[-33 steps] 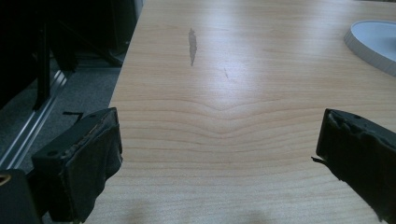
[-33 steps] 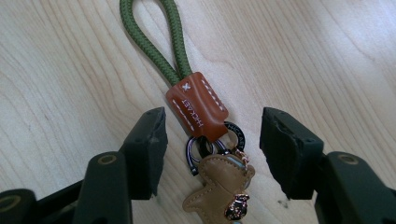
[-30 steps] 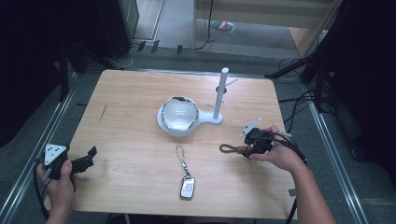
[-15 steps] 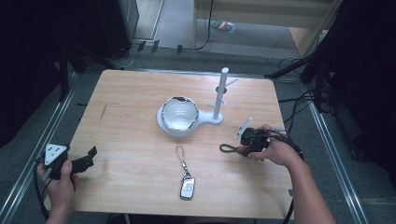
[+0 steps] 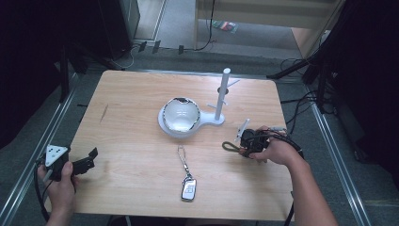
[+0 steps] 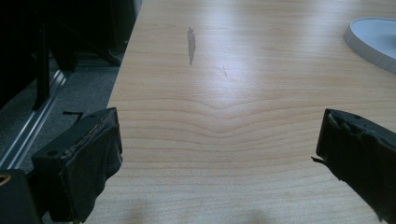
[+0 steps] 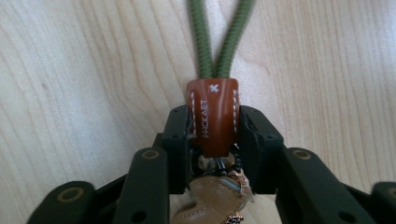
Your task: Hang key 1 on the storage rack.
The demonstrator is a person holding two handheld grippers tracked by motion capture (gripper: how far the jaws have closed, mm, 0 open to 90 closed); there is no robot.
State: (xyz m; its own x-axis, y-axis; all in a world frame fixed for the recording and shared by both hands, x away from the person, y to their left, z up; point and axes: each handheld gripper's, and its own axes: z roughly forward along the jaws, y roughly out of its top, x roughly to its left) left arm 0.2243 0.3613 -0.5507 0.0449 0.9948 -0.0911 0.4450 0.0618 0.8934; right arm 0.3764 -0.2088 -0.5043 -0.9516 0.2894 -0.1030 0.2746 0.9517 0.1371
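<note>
Two jaws of the right gripper (image 7: 215, 135) pinch only the keychain's brown leather tab (image 7: 213, 116) near the desk's (image 5: 141, 94) right edge, so its green cord loop (image 7: 219, 37) may slip free, while the left gripper (image 6: 219, 154) gapes wide and empty.

The desk (image 5: 131, 117) is pale wood with a smooth, faintly glossy grain and one dull grey scuff (image 6: 190, 44). The left tool (image 6: 219, 154) has black pads with frayed, rough edges. The right tool (image 7: 215, 140) is matt black plastic, closed on a smooth brown leather tab (image 7: 213, 114) with white stitching and a woven green cord (image 7: 219, 32). The bowl (image 5: 180, 113) looks glossy.
</note>
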